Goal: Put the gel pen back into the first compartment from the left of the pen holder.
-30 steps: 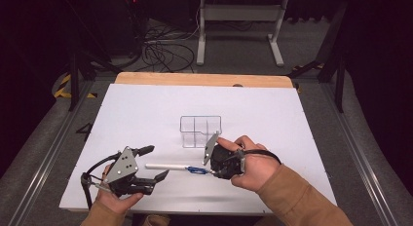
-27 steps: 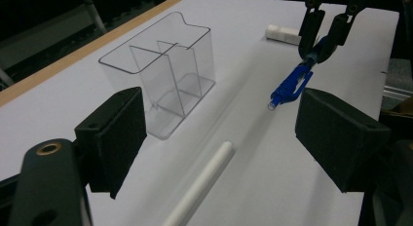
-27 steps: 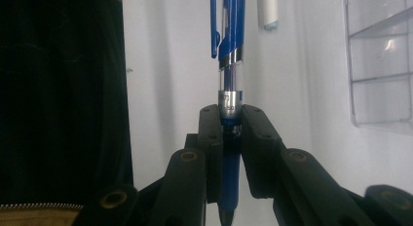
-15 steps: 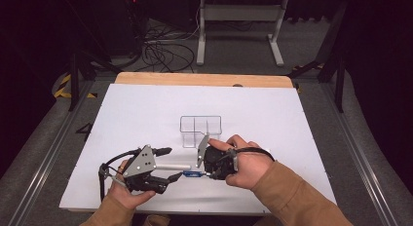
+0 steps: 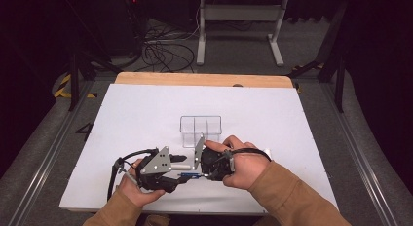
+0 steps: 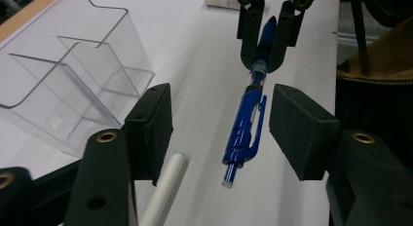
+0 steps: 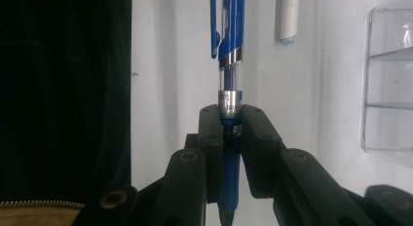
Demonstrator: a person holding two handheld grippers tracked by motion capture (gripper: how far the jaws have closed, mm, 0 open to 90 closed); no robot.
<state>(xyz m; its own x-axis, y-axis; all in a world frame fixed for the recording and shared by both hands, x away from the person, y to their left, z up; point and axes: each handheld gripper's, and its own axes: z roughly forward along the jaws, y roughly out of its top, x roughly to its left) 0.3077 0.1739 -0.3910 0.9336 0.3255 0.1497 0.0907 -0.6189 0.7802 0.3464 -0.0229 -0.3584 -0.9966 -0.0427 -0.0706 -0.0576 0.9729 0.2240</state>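
Pen (image 6: 246,128), blue with a clear barrel, hangs just above the white worktop (image 5: 292,119), near its front edge and between the two hands. The right gripper (image 7: 230,126) clamps it at the dark blue grip end, jaws closed tight on either side of the silver ring; in the right gripper view the tip points down between the jaws and the clip end points away. The left gripper (image 6: 219,121) has its jaws spread wide, one pad on each side of the pen's clip end, neither touching it. A white stick (image 6: 163,194) lies on the worktop under the left gripper's jaw, beside the pen and roughly parallel to it. A clear divided tray (image 5: 200,130) stands just behind the grippers, near the middle of the worktop. In the high view, the left hand (image 5: 131,187) and right hand (image 5: 246,162) come in from the bottom edge in tan sleeves.
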